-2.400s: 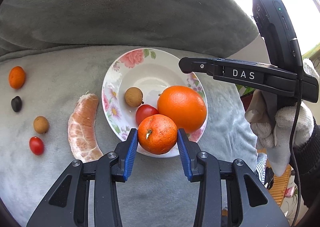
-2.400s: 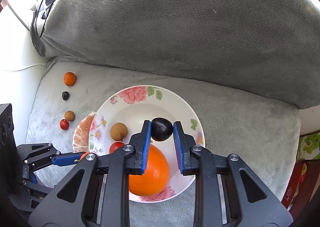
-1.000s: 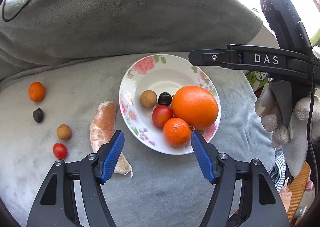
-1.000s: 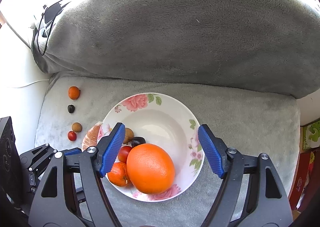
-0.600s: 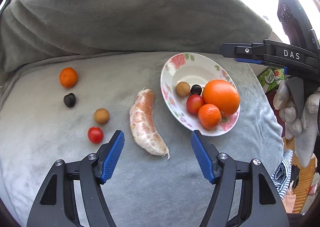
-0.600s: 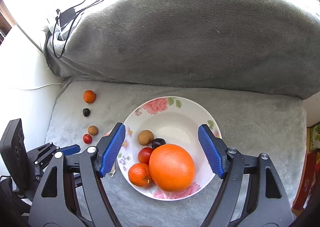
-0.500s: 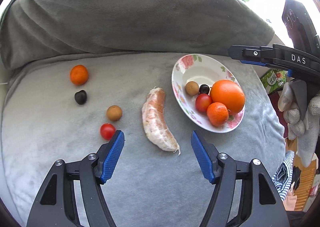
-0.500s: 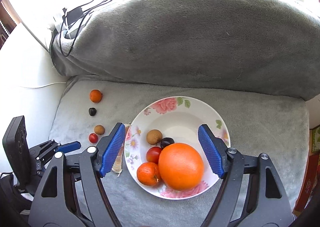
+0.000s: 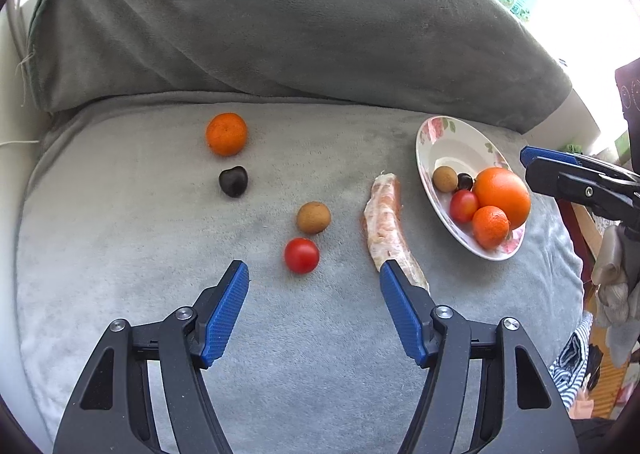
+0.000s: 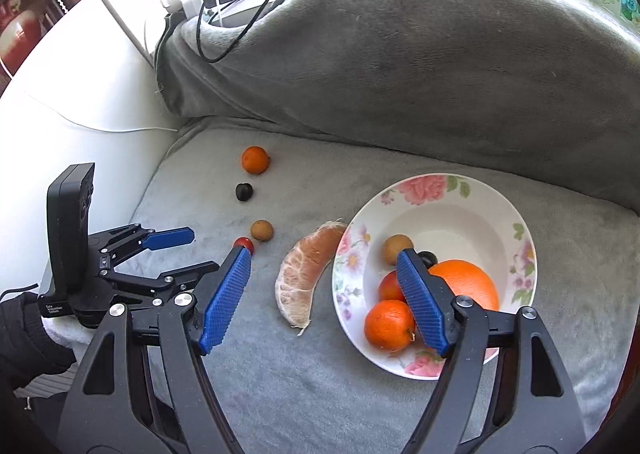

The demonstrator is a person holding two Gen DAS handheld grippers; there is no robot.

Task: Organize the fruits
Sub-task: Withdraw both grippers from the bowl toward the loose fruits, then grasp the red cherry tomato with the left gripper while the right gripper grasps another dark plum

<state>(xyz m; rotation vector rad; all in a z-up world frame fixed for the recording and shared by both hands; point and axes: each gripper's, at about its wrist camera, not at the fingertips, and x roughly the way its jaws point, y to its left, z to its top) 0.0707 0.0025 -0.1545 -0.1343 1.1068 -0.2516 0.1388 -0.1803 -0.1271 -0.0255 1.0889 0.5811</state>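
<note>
Left wrist view: the left gripper (image 9: 314, 274) hangs spread wide and empty, the cherry tomato (image 9: 301, 255) just beyond its tips, then the longan (image 9: 313, 217), dark cherry (image 9: 233, 181) and tangerine (image 9: 226, 134). The right gripper (image 10: 324, 260), likewise spread and empty, hovers over the pomelo segment (image 10: 306, 272) and plate (image 10: 456, 206).

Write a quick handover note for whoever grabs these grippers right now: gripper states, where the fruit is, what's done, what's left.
Left gripper: open, empty, above the cushion near the loose cherry tomato.
Right gripper: open, empty, between the peeled citrus segment and the plate.
Done: the plate holds a big orange, mandarin, tomato, longan and dark cherry.
Left on the cushion: mandarin, dark cherry, longan, cherry tomato, citrus segment.
</note>
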